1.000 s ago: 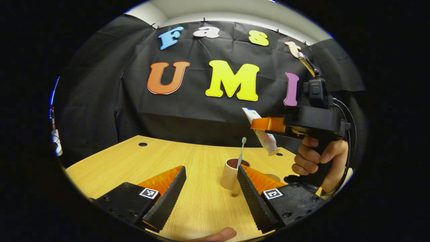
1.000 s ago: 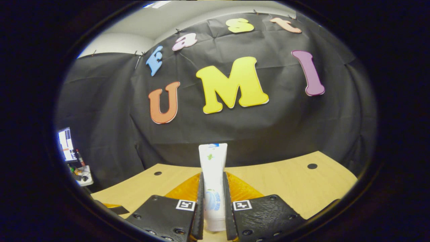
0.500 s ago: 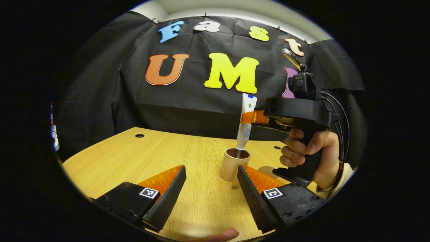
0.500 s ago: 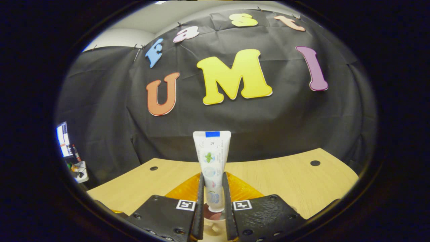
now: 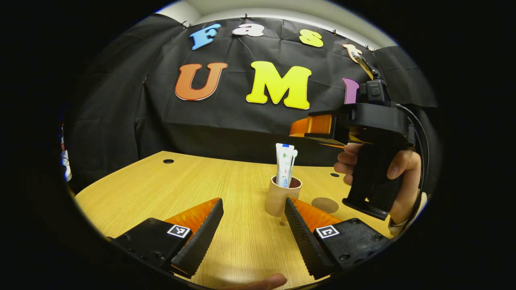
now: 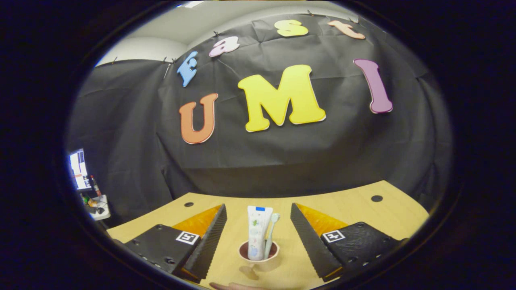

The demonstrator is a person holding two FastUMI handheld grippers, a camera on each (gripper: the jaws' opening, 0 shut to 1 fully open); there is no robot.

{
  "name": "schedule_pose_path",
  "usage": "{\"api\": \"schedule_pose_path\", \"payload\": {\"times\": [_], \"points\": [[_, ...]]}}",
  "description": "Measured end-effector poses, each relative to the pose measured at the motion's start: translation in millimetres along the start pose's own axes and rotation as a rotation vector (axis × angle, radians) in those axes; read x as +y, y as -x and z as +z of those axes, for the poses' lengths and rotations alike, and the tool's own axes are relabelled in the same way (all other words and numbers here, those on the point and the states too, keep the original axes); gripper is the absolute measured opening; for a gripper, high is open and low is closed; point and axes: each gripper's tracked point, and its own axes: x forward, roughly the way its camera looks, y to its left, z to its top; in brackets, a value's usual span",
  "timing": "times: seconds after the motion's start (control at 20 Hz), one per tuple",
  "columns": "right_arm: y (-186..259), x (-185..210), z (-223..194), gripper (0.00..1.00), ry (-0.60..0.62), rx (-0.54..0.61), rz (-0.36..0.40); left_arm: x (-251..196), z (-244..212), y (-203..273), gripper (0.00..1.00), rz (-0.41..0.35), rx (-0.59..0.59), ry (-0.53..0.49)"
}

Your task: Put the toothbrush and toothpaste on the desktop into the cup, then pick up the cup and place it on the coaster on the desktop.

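Note:
A tan cup [image 5: 278, 198] with a dark red inside stands on the wooden desktop [image 5: 193, 185]. In it the white toothpaste tube [image 5: 284, 164] and the toothbrush [image 5: 292, 165] stand upright. A round brown coaster [image 5: 325, 204] lies just right of the cup. My left gripper [image 5: 252, 225] is open, low over the desk, the cup just beyond its right finger. In the right gripper view the cup [image 6: 259, 258], toothpaste [image 6: 257, 231] and toothbrush [image 6: 271, 233] sit below my open right gripper [image 6: 258, 231]. That gripper [image 5: 306, 127] hangs above and right of the cup, held by a hand [image 5: 399, 177].
Cable holes [image 5: 168, 161] [image 6: 376, 198] mark the desk's far corners. A monitor and small items [image 6: 82, 177] stand off the desk's left side. A fingertip [image 5: 262, 281] shows at the bottom edge of the left gripper view.
My right gripper swung the toothpaste upright over the cup, lowered it, then opened and let it go. The tube now stands in the cup beside the toothbrush; the gripper rose.

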Motion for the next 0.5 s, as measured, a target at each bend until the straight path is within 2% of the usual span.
{"api": "schedule_pose_path", "payload": {"times": [0.25,0.4,0.45,0.5], "points": [[41,-30,20,0.95,0.052,-0.045,-0.041,-3,22,-12,0.97,0.031,-0.036,-0.082],[75,-55,36,0.95,0.085,-0.103,-0.065,-18,34,-22,0.96,0.020,-0.025,-0.081],[85,-67,40,0.92,0.085,-0.124,-0.080,-24,37,-28,0.96,0.017,-0.009,-0.083],[96,-78,42,0.95,0.081,-0.142,-0.089,-27,40,-32,0.96,0.021,0.007,-0.084]]}}
